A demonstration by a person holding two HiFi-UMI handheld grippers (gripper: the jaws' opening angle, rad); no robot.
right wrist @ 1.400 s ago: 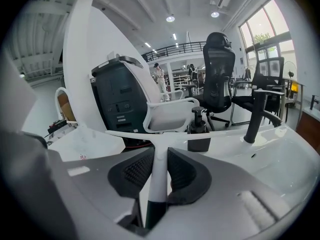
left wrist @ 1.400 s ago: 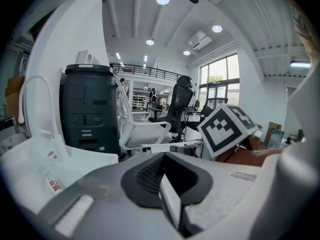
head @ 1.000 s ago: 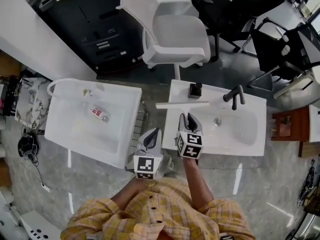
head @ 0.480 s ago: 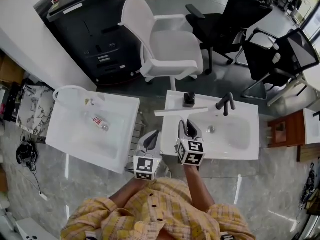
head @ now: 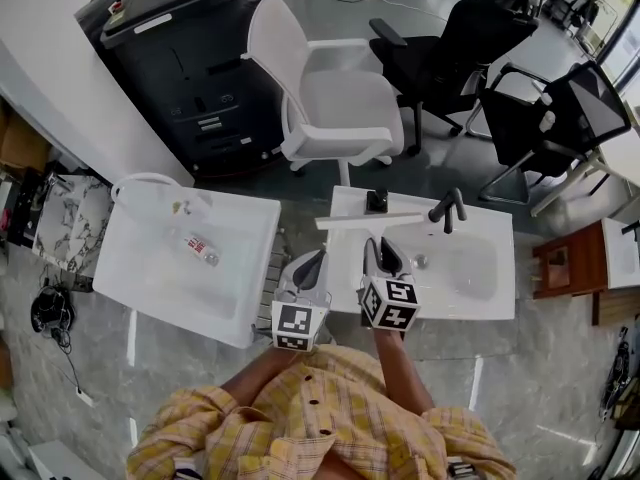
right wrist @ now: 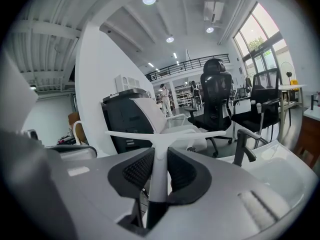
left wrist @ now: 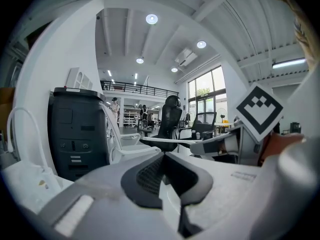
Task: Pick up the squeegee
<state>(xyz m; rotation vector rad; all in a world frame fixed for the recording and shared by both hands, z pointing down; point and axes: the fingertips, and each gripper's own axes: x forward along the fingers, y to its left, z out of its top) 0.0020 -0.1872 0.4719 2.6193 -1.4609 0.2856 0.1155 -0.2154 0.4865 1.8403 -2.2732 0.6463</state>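
Observation:
The squeegee (head: 370, 220) is white and T-shaped, and its long blade lies crosswise above the back of the right basin. My right gripper (head: 381, 252) is shut on its handle. In the right gripper view the handle (right wrist: 158, 176) runs up between the black pads to the blade (right wrist: 200, 132), with that gripper (right wrist: 160, 156) clamped on it. My left gripper (head: 311, 268) hovers beside it over the gap between the two basins. Its jaws meet at the tips with nothing in them, as the left gripper view (left wrist: 164, 158) shows.
The right white basin (head: 495, 288) has a black faucet (head: 447, 206) and a small black object (head: 377, 201) on its back ledge. The left basin (head: 140, 288) holds a small bottle (head: 197, 245). Beyond stand a white chair (head: 335, 98), black chairs (head: 445, 38) and a dark cabinet (head: 190, 73).
Both grippers have risen toward the head camera. The squeegee has gone up with the right gripper, still clamped. The left gripper's jaws stay closed and empty.

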